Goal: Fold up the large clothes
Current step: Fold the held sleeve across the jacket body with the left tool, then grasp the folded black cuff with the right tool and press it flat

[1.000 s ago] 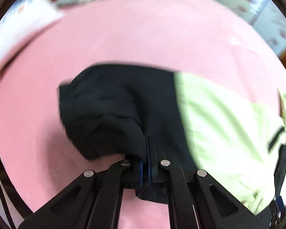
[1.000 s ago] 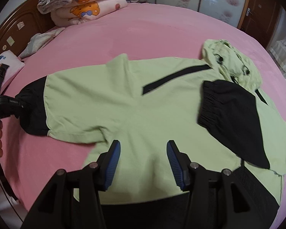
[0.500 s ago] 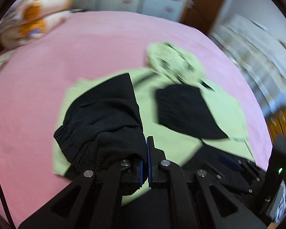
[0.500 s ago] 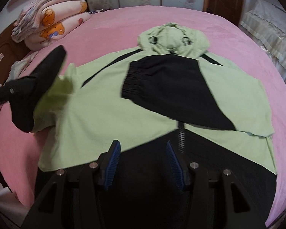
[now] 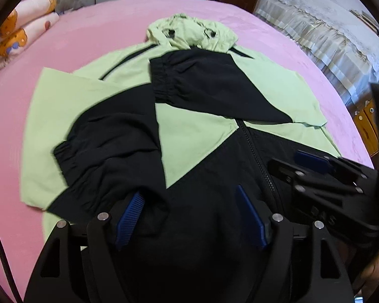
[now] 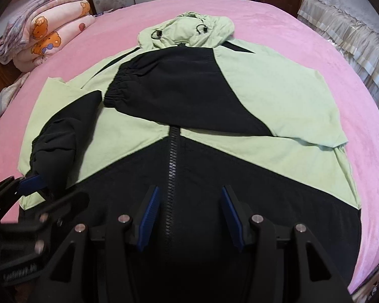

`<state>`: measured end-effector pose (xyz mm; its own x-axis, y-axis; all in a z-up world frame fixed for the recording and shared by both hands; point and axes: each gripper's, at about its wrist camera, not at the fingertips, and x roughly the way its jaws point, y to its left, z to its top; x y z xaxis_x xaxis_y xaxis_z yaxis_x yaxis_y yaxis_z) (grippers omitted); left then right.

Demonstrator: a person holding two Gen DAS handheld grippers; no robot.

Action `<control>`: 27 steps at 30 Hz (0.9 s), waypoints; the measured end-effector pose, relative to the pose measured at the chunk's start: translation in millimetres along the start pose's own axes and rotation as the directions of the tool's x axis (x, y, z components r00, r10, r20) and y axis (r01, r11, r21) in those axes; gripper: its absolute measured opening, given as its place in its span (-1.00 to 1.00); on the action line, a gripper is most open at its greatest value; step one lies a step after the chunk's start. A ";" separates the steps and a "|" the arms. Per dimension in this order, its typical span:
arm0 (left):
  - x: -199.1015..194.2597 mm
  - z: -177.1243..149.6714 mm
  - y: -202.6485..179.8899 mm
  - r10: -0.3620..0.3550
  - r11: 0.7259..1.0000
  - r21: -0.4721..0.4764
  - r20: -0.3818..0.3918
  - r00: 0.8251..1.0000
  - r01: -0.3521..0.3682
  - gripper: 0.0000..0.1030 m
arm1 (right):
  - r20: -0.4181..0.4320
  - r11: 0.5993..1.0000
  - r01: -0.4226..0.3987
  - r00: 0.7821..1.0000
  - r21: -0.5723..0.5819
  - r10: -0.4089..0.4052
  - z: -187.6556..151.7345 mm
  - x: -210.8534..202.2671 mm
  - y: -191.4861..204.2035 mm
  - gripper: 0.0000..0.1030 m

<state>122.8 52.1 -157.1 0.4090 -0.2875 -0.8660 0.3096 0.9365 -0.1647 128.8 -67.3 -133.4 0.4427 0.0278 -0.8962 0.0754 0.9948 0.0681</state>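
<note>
The left hand-held gripper (image 5: 189, 217) has just been opening its jaws wide with nothing pinched, the right hand-held gripper (image 6: 189, 214) hangs half open and empty, and beyond them the green-and-black jacket (image 6: 265, 96) lies flat on the pink bed (image 6: 290, 25).

We carried the left sleeve (image 5: 108, 136) in from the bare pink bed (image 5: 93, 22) and laid it across the jacket (image 6: 278, 96) front, cuff just beside the zipper (image 6: 173, 156). Our left gripper (image 5: 189, 217), clamped on that cuff a second ago, has just been opening; the cloth lies loose between the jaws. Our right gripper (image 6: 189, 214) slid along the hem to sit over the zipper.
</note>
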 end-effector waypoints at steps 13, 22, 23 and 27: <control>-79.7 -46.3 110.0 0.216 0.935 -0.310 0.104 0.971 -0.174 0.55 | 0.081 0.950 -0.180 0.975 -0.253 0.206 12.1 -23.0 87.8 -0.02; -70.2 -86.3 157.6 0.245 0.876 -0.429 0.001 0.969 -0.221 0.55 | 0.065 0.859 -0.111 0.984 -0.500 0.164 -8.1 -2.7 155.9 -0.02; -68.4 -88.6 159.7 0.243 0.875 -0.430 -0.005 0.970 -0.221 0.55 | 0.070 0.846 -0.084 0.987 -0.526 0.141 -9.7 2.3 160.2 -0.02; -66.9 -91.0 159.7 0.234 0.877 -0.431 -0.003 0.972 -0.213 0.55 | 0.118 0.773 0.043 0.992 -0.633 0.041 -14.5 22.9 177.7 -0.02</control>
<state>66.8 239.1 -168.4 0.4675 -0.0596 -0.8820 -0.1852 0.9690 -0.1637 139.3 111.6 -148.2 0.5478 0.0570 -0.8346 -0.4881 0.8320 -0.2635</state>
